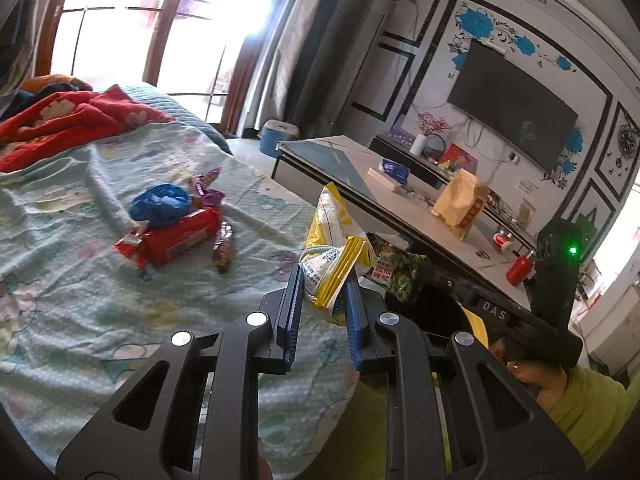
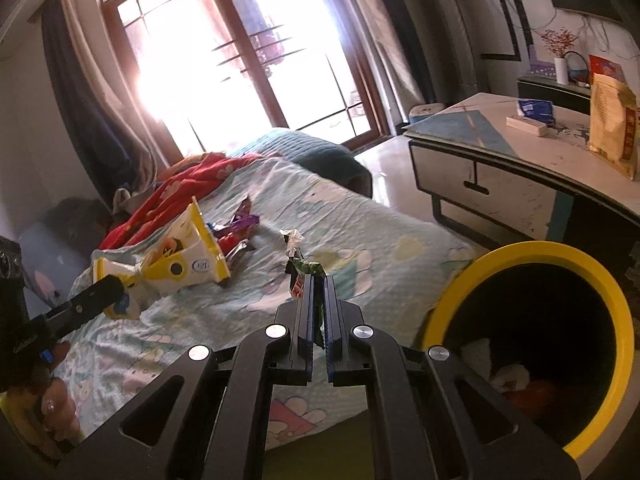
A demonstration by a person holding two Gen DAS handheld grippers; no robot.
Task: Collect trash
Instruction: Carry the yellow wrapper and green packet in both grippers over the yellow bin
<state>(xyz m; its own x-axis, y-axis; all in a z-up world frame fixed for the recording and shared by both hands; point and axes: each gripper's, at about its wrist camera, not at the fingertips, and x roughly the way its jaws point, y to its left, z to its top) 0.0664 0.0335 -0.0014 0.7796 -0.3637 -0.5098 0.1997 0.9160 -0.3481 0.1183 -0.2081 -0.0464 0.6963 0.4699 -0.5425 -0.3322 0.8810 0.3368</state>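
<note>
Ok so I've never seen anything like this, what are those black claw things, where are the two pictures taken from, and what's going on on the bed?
Those claws are hand-held grippers; a person holds one in each hand, and each has a camera looking along its fingers. One picture is from the left gripper, shut on a yellow and white snack bag. The other is from the right gripper, shut on a small green wrapper. On the bed sheet more trash lies in a heap: a red packet, a crumpled blue bag and small purple wrappers. Beside the bed stands a yellow-rimmed bin, with some trash inside.
</note>
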